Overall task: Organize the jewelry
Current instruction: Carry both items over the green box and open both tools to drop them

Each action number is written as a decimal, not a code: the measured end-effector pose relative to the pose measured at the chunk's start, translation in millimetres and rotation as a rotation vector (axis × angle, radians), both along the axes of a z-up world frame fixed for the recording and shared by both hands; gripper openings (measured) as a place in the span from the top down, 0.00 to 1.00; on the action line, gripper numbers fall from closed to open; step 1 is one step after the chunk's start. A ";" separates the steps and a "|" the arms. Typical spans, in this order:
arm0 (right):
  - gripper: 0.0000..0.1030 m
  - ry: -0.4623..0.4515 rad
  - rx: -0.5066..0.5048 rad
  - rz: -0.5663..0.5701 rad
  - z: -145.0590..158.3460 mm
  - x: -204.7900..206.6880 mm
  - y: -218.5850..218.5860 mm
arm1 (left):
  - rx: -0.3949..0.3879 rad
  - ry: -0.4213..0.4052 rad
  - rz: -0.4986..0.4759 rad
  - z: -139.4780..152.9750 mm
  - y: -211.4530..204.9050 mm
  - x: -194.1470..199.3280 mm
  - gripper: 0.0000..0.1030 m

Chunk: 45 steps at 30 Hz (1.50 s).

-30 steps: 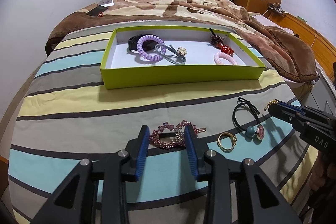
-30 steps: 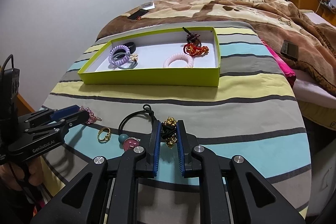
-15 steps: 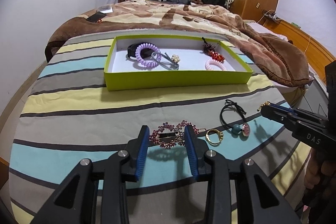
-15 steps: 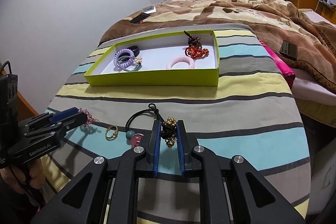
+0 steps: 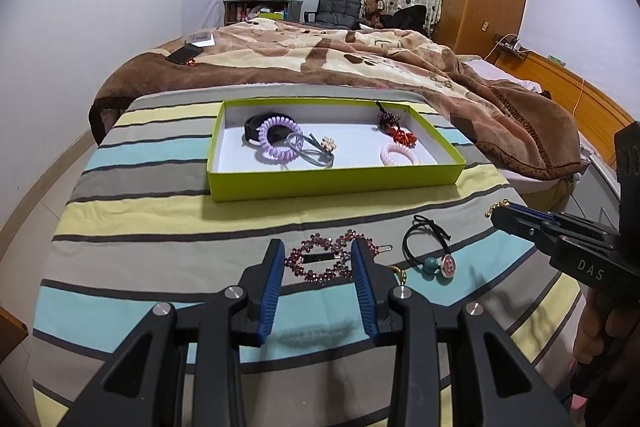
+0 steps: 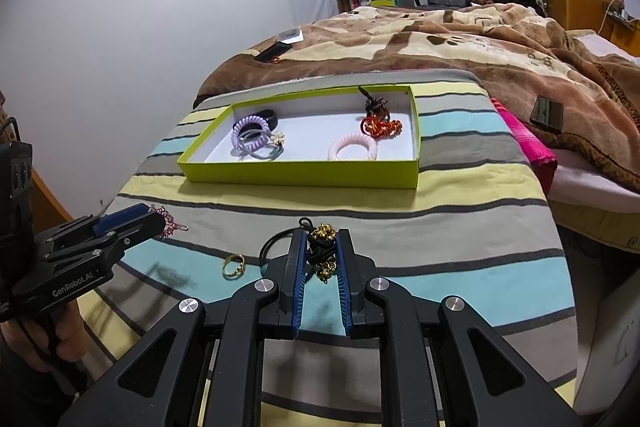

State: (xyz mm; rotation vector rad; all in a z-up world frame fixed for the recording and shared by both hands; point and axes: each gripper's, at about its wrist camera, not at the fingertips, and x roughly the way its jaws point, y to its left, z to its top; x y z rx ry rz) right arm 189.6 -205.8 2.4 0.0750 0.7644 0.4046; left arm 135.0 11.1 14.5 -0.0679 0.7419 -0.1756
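Note:
My left gripper [image 5: 319, 259] is shut on a pink beaded hair clip [image 5: 320, 261] and holds it above the striped cloth; it also shows in the right wrist view [image 6: 132, 223]. My right gripper [image 6: 322, 251] is shut on a black and gold hair tie [image 6: 322, 255] and holds it off the cloth; it also shows in the left wrist view [image 5: 504, 217]. A green box [image 5: 332, 181] [image 6: 304, 177] ahead holds a purple coil tie [image 5: 276, 143], a pink coil tie [image 5: 400, 155], a red ornament [image 5: 402, 137] and other ties.
A black hair tie with teal and pink beads [image 5: 434, 259] and a gold ring [image 6: 234, 265] lie on the striped cloth. A brown blanket [image 5: 360, 63] covers the bed behind the box. A phone [image 6: 546, 113] lies on the blanket at right.
Both grippers have risen and drawn back from the cloth, each with its piece in its grip. The box now looks farther away.

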 end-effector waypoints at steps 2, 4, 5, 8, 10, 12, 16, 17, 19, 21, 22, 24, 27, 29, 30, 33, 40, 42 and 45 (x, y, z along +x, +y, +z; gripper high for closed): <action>0.86 -0.006 -0.002 0.001 2.0 1.7 0.6 | 0.007 -0.007 -0.001 2.4 0.0 2.1 0.65; 0.86 -0.013 -0.006 0.004 4.9 4.4 2.4 | 0.013 -0.014 0.000 5.1 0.8 5.6 0.65; 0.86 -0.017 -0.008 0.006 6.2 6.0 3.6 | 0.014 -0.017 0.000 6.2 1.0 6.9 0.65; 0.86 -0.026 -0.014 0.012 9.2 11.4 6.8 | 0.021 -0.026 0.003 9.7 3.0 13.9 0.65; 0.86 -0.032 -0.018 0.018 10.8 14.7 9.1 | 0.025 -0.032 0.006 12.0 5.1 18.9 0.65; 0.86 -0.038 -0.022 0.022 12.8 18.0 11.3 | 0.023 -0.034 0.008 13.4 7.9 24.2 0.65; 0.86 -0.049 -0.027 0.032 17.3 26.5 15.5 | 0.035 -0.045 0.011 17.0 11.2 35.2 0.65; 0.86 -0.051 -0.027 0.033 18.2 28.9 16.4 | 0.035 -0.045 0.010 17.6 12.5 39.0 0.65; 0.86 -0.053 -0.028 0.037 19.2 35.2 19.0 | 0.036 -0.043 0.013 17.5 14.9 45.3 0.65; 0.86 -0.054 -0.033 0.041 19.9 42.4 21.8 | 0.039 -0.039 0.016 16.5 17.0 52.5 0.65; 0.86 -0.055 -0.034 0.044 19.9 44.6 23.4 | 0.041 -0.036 0.018 15.5 18.2 57.0 0.65; 0.86 -0.056 -0.040 0.050 20.2 53.0 26.8 | 0.048 -0.032 0.019 13.1 19.7 63.6 0.65; 0.86 -0.057 -0.048 0.054 20.4 66.5 31.9 | 0.065 -0.023 0.018 8.9 20.1 74.3 0.65; 0.86 -0.058 -0.051 0.055 20.0 75.1 34.3 | 0.075 -0.020 0.015 6.2 19.7 80.4 0.65; 0.86 -0.058 -0.053 0.054 19.5 79.0 35.0 | 0.083 -0.016 0.016 4.5 19.2 84.5 0.65; 0.86 -0.054 -0.057 0.054 17.1 94.8 38.7 | 0.097 -0.010 0.014 1.2 19.0 94.0 0.65; 0.86 -0.028 -0.096 0.061 2.8 131.7 50.1 | 0.110 0.014 0.021 -7.0 21.9 114.5 0.65; 0.86 -0.019 -0.102 0.061 -1.7 140.8 51.0 | 0.112 0.019 0.024 -9.2 23.1 118.8 0.65; 0.86 0.000 -0.112 0.051 -8.6 155.5 51.5 | 0.114 0.031 0.033 -13.5 26.6 125.0 0.65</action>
